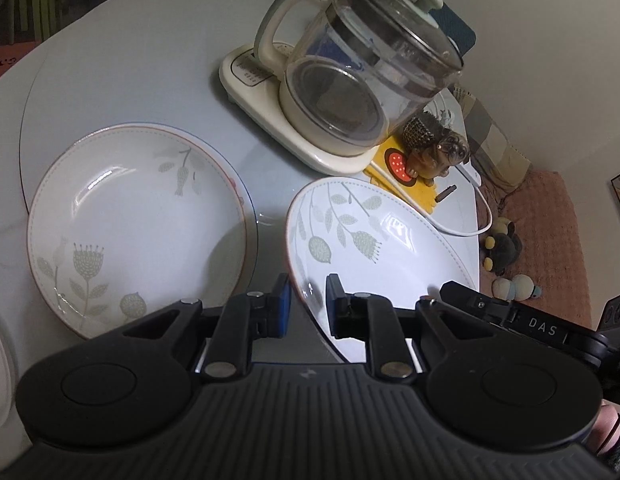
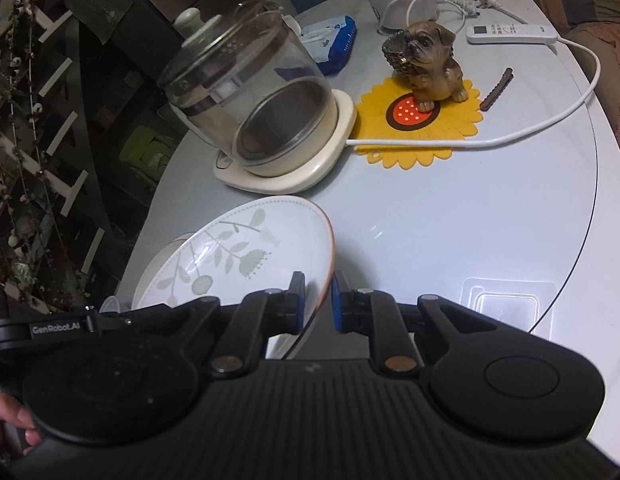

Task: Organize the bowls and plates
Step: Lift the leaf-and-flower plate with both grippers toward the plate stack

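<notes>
Lifting: both tools have one leaf-patterned plate [image 1: 373,248] by its rim, and it hangs tilted in front of the glass kettle [image 1: 365,68], clear of the counter [image 1: 130,60] by my reading.
Left tool: the left tool [image 1: 306,304] is clamped on the plate's near-left rim, one blue pad [image 1: 284,306] under the edge, the other on the glazed face.
Right tool: the right tool [image 2: 317,300] is pinched on the opposite rim, the thin brown-edged lip caught between its pads [image 2: 297,300].
Second dish: a deeper flower-patterned plate [image 1: 138,232] sits flat on the counter, left of the kettle and just beside the held one. That looks like the likely stacking spot, though it's only my guess.
Behind the kettle's base: a dog figurine [image 2: 429,60] on a sunflower mat [image 2: 419,120], with a white cable [image 2: 529,128] trailing past. Well apart from the plate for now.
Handling: ceramic, stiff, with real weight for such a thin grip. Glazed, so I'd call it slippery under the pads, and chippy at the edge if it knocks the other dish.
Where to hold: the rim is the only purchase on offer, and opposite sides, as here, keep it from swinging.
Watch for: the tilt. A slide out of either pinch would drop it onto the counter or the neighbouring plate, so set it down level and gently.
</notes>
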The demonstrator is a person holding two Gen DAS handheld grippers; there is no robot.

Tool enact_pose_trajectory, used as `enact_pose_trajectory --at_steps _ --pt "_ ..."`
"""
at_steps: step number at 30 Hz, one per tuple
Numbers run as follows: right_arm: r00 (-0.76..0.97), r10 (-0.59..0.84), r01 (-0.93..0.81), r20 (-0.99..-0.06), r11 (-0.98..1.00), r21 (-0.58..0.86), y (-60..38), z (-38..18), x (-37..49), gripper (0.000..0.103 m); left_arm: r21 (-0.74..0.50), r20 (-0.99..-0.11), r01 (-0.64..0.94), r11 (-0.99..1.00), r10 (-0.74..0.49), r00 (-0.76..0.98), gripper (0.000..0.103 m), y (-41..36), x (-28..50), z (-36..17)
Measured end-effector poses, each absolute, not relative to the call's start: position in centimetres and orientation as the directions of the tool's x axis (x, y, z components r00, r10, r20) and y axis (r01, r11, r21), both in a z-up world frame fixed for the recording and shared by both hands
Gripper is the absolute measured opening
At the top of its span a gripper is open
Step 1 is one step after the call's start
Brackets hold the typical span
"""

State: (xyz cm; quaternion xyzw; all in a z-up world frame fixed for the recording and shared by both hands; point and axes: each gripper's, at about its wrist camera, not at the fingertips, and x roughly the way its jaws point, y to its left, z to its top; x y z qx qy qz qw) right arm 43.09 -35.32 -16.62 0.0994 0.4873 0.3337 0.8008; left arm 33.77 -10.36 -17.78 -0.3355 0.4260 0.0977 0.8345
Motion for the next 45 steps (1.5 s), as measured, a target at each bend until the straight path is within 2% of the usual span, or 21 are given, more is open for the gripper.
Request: enact_pose_trajectory --at_steps 7,13,25,45 --pt "0.328 0.653 -0.458 -0.683 0.742 0.489 -32.9 -13.8 41.4 0.017 -0.491 -0.755 -0.422 0.762 -0.130 0.643 0.021 -7.6 31.4 -14.6" --pt "0.322 0.659 -0.450 -0.680 0.738 0.502 -30.1 -13.9 39.6 0.017 -0.500 -0.758 -0.432 0.750 -0.139 0.637 0.021 -4.4 29.7 -14.4" --pt "0.246 0.652 -0.492 -0.717 0.722 0.487 -23.3 -15.8 38.7 0.017 -0.542 -0.771 -0.510 0.668 -0.155 0.618 0.021 1.8 26.6 -17.9" --pt "0.220 0.548 -0.550 -0.807 0.753 0.362 -15.3 -19.2 38.7 0.017 -0.486 -0.826 -0.550 0.679 -0.152 0.542 0.021 8.2 27.6 -21.9"
